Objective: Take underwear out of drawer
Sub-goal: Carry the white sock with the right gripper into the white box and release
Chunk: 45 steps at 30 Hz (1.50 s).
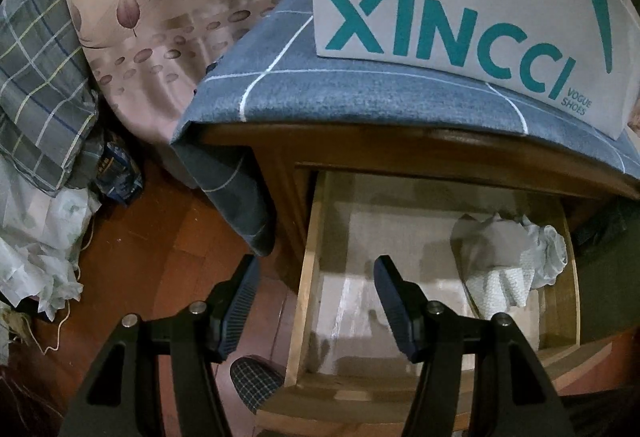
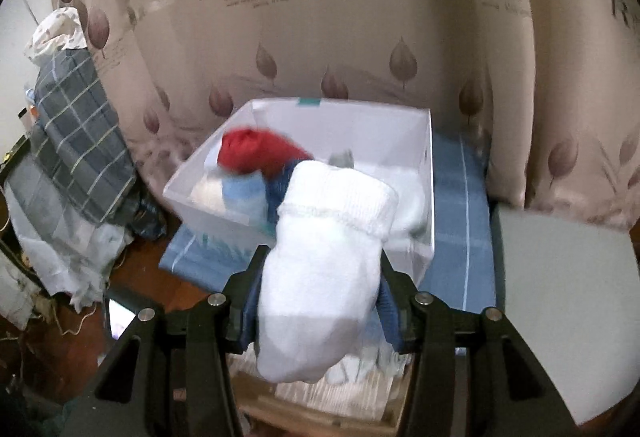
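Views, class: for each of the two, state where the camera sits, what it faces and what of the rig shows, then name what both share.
Left wrist: on the left gripper, jaws apart and empty, looking down into the open drawer holding a white garment.
Right wrist: on the right gripper, shut on a white bundle, facing the box and curtain.
Shared: box, blue cloth, curtain.

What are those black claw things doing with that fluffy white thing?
A person is emptying a drawer using two handheld grippers. The right gripper has its jaws closed on a white rolled garment and holds it up in front of the white XINCCI shoe box, which already holds a red bundle and other clothes. The left gripper hangs open over the open wooden drawer, gripping nothing. One crumpled white piece is left inside the drawer.
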Each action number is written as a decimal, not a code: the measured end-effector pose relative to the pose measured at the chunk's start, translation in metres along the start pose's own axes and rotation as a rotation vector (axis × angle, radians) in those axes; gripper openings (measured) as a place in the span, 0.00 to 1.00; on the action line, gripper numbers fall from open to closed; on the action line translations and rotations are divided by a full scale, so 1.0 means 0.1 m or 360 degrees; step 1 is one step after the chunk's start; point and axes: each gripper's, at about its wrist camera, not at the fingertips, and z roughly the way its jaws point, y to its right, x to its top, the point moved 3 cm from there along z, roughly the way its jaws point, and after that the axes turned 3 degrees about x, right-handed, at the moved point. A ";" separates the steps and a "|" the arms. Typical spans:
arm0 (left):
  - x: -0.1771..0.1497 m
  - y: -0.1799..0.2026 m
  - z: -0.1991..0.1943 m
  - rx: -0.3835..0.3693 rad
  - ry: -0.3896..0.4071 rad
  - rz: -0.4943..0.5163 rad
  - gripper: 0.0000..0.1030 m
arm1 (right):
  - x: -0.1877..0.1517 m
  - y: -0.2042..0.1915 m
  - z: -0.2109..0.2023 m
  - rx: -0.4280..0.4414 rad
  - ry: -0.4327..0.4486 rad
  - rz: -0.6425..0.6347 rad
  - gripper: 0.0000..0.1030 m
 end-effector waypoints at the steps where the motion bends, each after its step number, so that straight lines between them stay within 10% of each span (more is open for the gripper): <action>1: 0.00 -0.01 0.00 0.0000 -0.0004 -0.0002 0.59 | 0.10 0.00 0.05 -0.0022 0.0004 0.0008 0.45; 26: 0.02 -0.02 0.04 -0.0059 -0.0040 -0.0043 0.59 | 0.33 0.12 1.34 -0.0244 -0.0266 -0.0042 0.45; 45: -0.02 0.04 0.11 -0.0042 -0.0076 0.0001 0.59 | 0.36 -0.03 1.13 -0.0212 -0.0192 -0.0087 0.60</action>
